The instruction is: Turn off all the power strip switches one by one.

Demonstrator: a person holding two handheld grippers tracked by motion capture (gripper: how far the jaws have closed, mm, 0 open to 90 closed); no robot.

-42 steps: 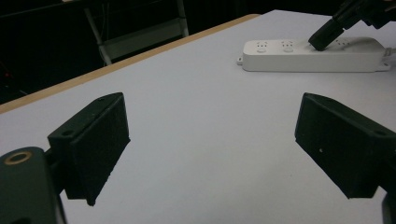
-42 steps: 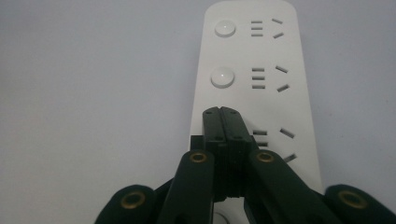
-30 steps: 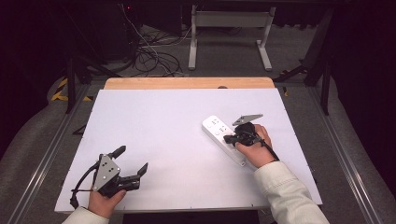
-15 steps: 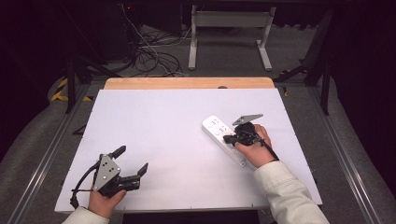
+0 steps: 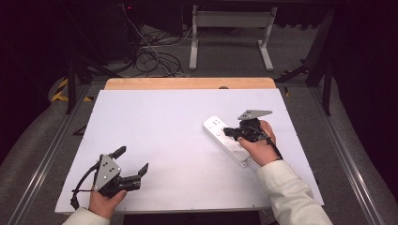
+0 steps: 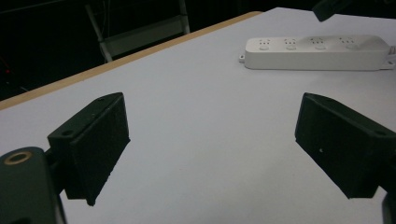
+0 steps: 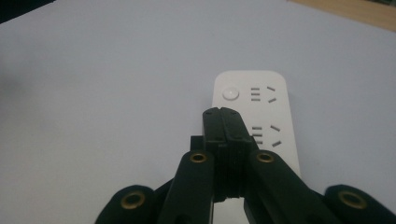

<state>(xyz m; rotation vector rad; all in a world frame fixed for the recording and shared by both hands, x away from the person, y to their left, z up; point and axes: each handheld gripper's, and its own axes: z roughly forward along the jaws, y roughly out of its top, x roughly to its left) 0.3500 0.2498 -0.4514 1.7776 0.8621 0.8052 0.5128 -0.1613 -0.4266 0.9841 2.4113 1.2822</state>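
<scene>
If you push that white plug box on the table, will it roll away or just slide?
The power strip would probably slide, not roll: it is long and flat-bottomed and lies flat on the smooth white table. It looks like hard plastic, so it should stay stiff. Pushed near one end by the shut right gripper, it may swivel.

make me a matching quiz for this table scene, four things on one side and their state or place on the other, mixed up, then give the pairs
Things:
1. left gripper
2. right gripper
3. power strip
4. wooden table edge

States or places:
A. white, lying flat on the right half of the table
B. jaws wide apart, nothing between them
C. runs along the far side of the white surface
D. jaws closed together, over the power strip

Pairs: 1-B, 2-D, 3-A, 4-C
</scene>
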